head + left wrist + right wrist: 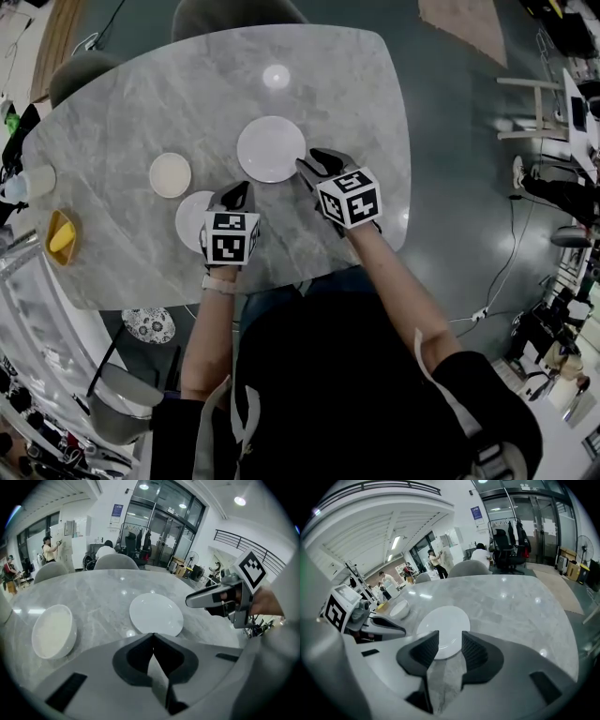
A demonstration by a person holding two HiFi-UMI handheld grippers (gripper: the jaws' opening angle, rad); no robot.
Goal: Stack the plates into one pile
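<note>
The right tongs (450, 638) are standing open, pinching nothing. The big white plate (445, 618) is lying flat on the surface (511, 606) straight ahead, its near edge showing between the tips. The left tongs (153, 637) are sitting closed and empty, a bit farther off. The right tongs are looking nearer for the pick-up.

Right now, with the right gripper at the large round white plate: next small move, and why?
Probably ease the right gripper forward and down until its open jaws straddle the near rim of the large round white plate, then close. The jaws stand apart with that rim showing between them, nothing gripped yet.
</note>
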